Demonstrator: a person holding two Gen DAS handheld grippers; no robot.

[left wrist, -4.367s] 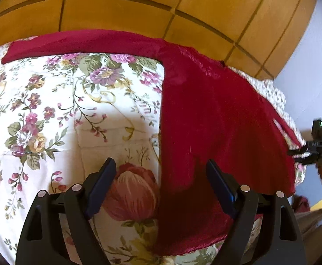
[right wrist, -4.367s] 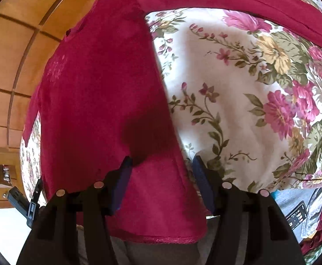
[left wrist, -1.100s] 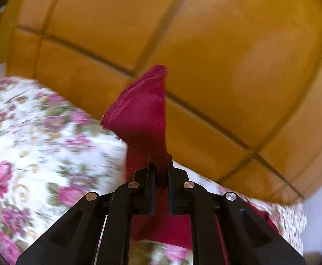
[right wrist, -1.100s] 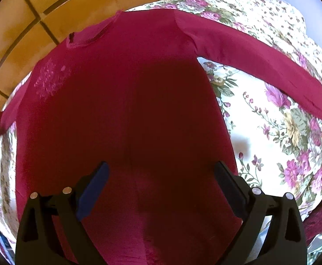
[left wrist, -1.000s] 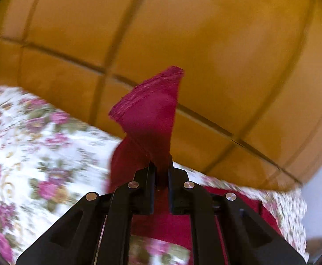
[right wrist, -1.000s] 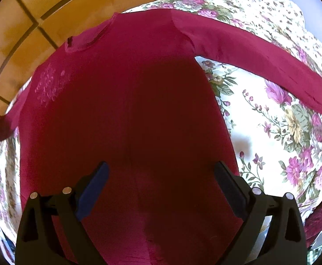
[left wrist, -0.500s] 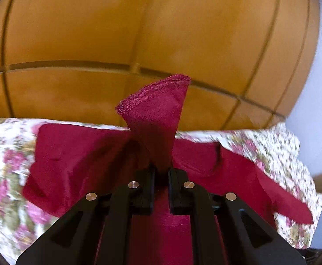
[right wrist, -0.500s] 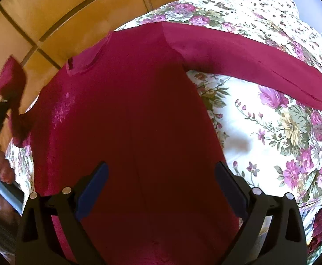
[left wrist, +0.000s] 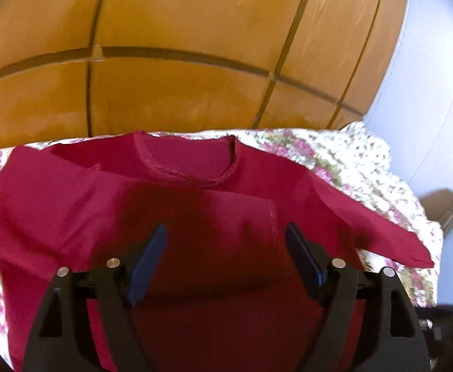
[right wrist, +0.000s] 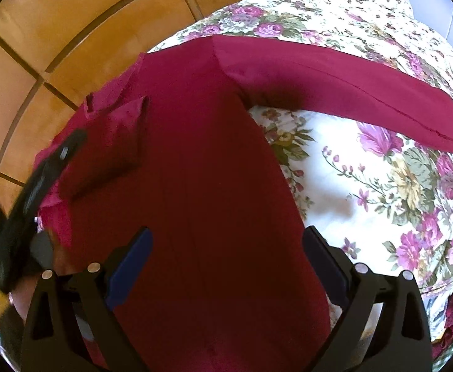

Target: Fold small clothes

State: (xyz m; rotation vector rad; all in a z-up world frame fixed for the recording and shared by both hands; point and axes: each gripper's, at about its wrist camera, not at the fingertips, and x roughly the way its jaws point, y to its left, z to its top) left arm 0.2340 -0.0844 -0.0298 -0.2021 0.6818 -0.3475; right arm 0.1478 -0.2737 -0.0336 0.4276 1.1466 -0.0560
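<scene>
Left gripper [left wrist: 225, 259] is opening up right now, jaws spreading with nothing pinched between them, just hanging over the chest of the red top [left wrist: 195, 217]. Right gripper [right wrist: 226, 266] sits wide and empty above the lower body of that same top.

The top lies spread on the floral bedspread [right wrist: 381, 186], collar end toward the wooden headboard [left wrist: 180, 93]. It looks like thin, floppy knit to me: light, soft, zero stiffness, so it'll drape and slide wherever you drag it. I'd grab it at a seam or cuff rather than mid-panel, since a hemmed edge gives the pads something to bite.

Looks-wise: deep crimson, long sleeves, stitched round neckline [left wrist: 189, 170]. One sleeve [right wrist: 108, 142] is folded in across the chest just below the neckline; the other sleeve [right wrist: 350, 93] stretches straight out from the shoulder, away from the body.
</scene>
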